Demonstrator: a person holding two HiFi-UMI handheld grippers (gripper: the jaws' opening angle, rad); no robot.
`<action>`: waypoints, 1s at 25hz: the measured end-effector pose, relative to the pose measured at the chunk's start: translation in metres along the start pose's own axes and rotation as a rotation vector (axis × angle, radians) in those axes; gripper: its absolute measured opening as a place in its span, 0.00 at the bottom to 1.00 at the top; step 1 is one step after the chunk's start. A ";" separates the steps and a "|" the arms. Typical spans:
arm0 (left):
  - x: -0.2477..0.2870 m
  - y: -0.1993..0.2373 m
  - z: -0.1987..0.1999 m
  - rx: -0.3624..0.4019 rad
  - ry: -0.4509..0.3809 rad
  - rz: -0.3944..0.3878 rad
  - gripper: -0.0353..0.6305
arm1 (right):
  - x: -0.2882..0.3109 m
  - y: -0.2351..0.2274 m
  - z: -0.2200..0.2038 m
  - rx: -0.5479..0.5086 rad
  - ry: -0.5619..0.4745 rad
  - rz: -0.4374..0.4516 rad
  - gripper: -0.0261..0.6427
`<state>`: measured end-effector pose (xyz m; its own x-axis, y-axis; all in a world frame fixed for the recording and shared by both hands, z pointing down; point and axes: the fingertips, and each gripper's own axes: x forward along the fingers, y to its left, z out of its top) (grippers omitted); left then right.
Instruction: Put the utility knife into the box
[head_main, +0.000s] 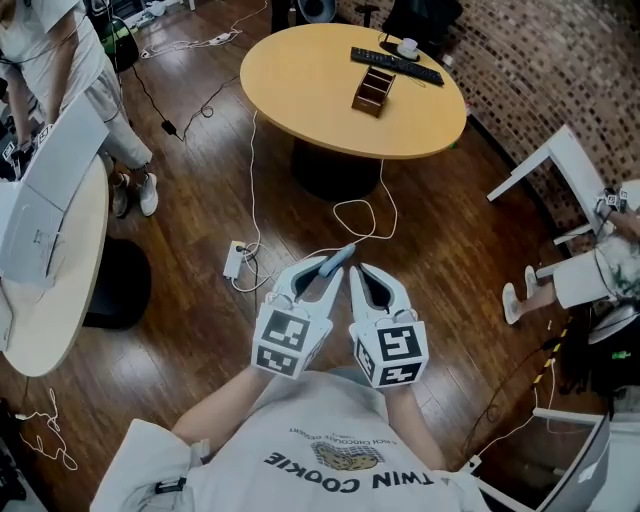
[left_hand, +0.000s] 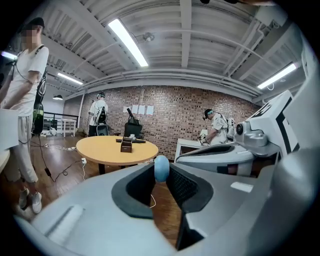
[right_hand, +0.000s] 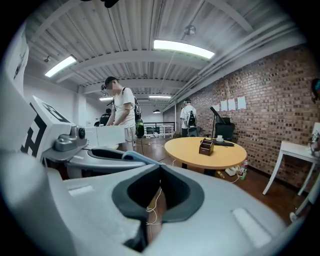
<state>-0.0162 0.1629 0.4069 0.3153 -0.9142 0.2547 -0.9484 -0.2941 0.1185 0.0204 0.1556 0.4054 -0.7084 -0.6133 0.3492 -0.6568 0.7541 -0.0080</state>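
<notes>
Left gripper (head_main: 330, 270) is clamped on the utility knife (left_hand: 161, 167) by its blue end. Right gripper (right_hand: 160, 169) is pinched together w/ nothing in it. Box (head_main: 372, 91) is on the round table (head_main: 300, 75), well ahead. Knife's prob light, stiff, slick plastic, so grip mid-handle imo, not near the blade.

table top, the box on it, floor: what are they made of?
Table top: likely laminate or veneered board, smooth and matt. It is an even yellow-tan with no grain visible.
Box: probably dark-stained wood, with thin brown partition walls.
Floor: wood or wood-look planks, semi-gloss. Plank seams and soft reflections show.
</notes>
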 end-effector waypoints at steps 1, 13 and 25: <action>0.003 0.004 0.001 -0.002 -0.003 -0.002 0.17 | 0.005 -0.002 0.001 0.000 0.002 -0.004 0.04; 0.052 0.050 0.008 -0.011 0.019 0.020 0.17 | 0.059 -0.039 0.006 0.029 0.001 -0.004 0.04; 0.181 0.077 0.040 0.004 0.046 0.065 0.17 | 0.143 -0.142 0.031 0.053 -0.008 0.067 0.04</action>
<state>-0.0338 -0.0363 0.4240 0.2537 -0.9178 0.3056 -0.9671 -0.2351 0.0966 0.0045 -0.0466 0.4278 -0.7530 -0.5642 0.3387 -0.6206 0.7800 -0.0804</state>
